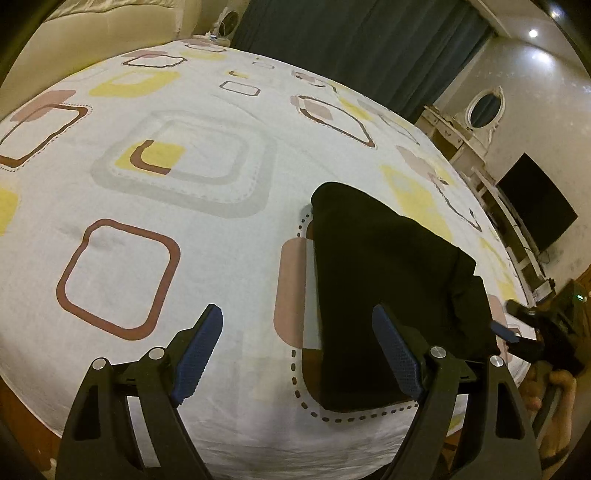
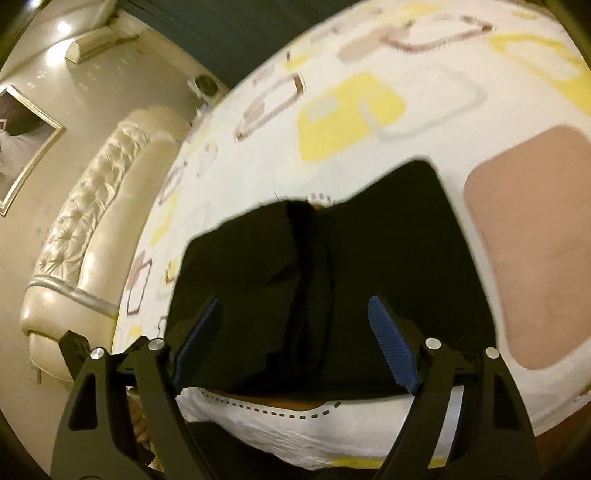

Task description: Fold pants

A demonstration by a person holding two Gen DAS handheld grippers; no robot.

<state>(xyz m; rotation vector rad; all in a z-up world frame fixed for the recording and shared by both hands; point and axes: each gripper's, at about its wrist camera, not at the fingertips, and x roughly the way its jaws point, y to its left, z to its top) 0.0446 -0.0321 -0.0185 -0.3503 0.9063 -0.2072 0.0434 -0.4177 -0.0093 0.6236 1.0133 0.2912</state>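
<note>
Patterned bedsheet [image 1: 192,229], black pants [image 1: 384,280] folded near its edge, cream headboard [image 2: 92,229], dark curtains [image 1: 354,40], left gripper [image 1: 297,354] and right gripper [image 2: 291,343] spread, pinching nothing

Warm, dim indoor lighting is seen in both fisheye views; a ceiling lamp [image 1: 533,33] glares far right. Straight lines are bowed and corners vignetted black. The left view is sharp; the right view is motion-blurred, and the pants [image 2: 332,280] are rendered featureless black.

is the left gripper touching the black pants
Apart. The left wrist view shows the left gripper open above bare bedsheet, the pants lying beyond its right finger.
</note>
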